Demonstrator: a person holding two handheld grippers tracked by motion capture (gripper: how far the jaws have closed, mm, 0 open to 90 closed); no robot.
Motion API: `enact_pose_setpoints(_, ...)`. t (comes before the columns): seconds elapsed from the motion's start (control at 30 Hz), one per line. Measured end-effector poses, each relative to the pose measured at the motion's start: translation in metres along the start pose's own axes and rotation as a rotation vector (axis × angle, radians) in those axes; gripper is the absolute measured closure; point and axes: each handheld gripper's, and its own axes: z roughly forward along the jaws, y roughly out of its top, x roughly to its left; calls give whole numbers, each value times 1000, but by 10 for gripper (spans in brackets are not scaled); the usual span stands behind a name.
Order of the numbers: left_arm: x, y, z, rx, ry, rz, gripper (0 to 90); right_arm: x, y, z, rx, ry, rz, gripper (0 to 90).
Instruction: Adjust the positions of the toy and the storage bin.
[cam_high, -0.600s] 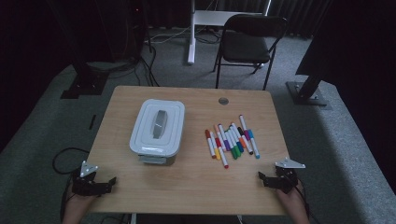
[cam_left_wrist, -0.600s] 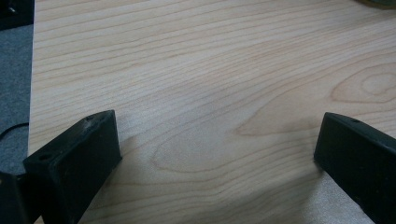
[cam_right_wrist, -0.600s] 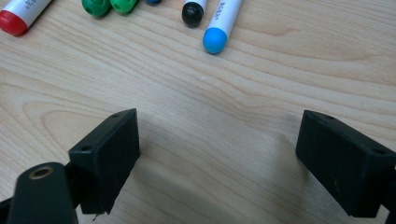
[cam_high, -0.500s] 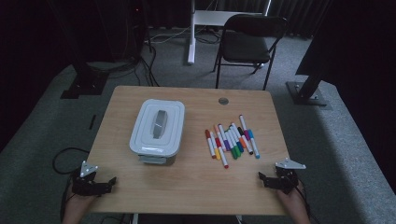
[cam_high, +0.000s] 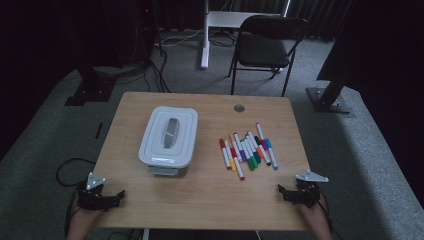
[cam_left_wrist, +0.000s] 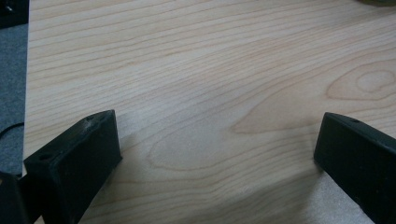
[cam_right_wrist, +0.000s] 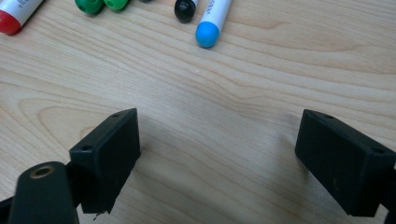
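Observation:
A grey-white lidded box (cam_high: 168, 140) with a handle on its lid stands left of the table's middle. Several coloured markers (cam_high: 247, 150) lie side by side to its right. My left gripper (cam_high: 120, 194) rests open at the front left corner of the wooden table (cam_high: 210, 200), nothing between its jaws; its own view (cam_left_wrist: 217, 154) has bare wood between them. My right gripper (cam_high: 280, 190) rests open at the front right corner. In the right gripper view (cam_right_wrist: 217, 154) the jaws frame bare wood, with a blue-capped marker (cam_right_wrist: 211, 23) and green caps (cam_right_wrist: 102, 4) a little beyond.
A small round grommet (cam_high: 239, 108) sits near the table's far edge. A black chair (cam_high: 262, 47) and a white desk leg (cam_high: 205, 35) stand behind the table. Dark stand bases (cam_high: 330, 100) rest on the grey carpet on both sides.

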Motion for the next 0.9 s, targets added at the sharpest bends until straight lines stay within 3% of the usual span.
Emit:
enact_pose_setpoints(0.27, 0, 4, 3, 1, -24, 11, 9, 4, -2, -2, -1, -9, 9, 135)
enact_pose_setpoints(0.43, 1, 10, 6, -2, -44, 11, 9, 13, 0, -3, -2, 4, -30, 135)
enact_pose_setpoints(0.6, 3, 17, 11, -19, -72, -8, 9, 22, 18, -8, -56, 16, -66, 135)
enact_pose_setpoints(0.77, 3, 27, 16, -33, -93, 9, 9, 25, 40, -7, -112, 32, -56, 135)
enact_pose_setpoints(0.9, 4, 35, 22, -44, -108, 5, 9, 36, 59, -2, -135, 46, -82, 135)
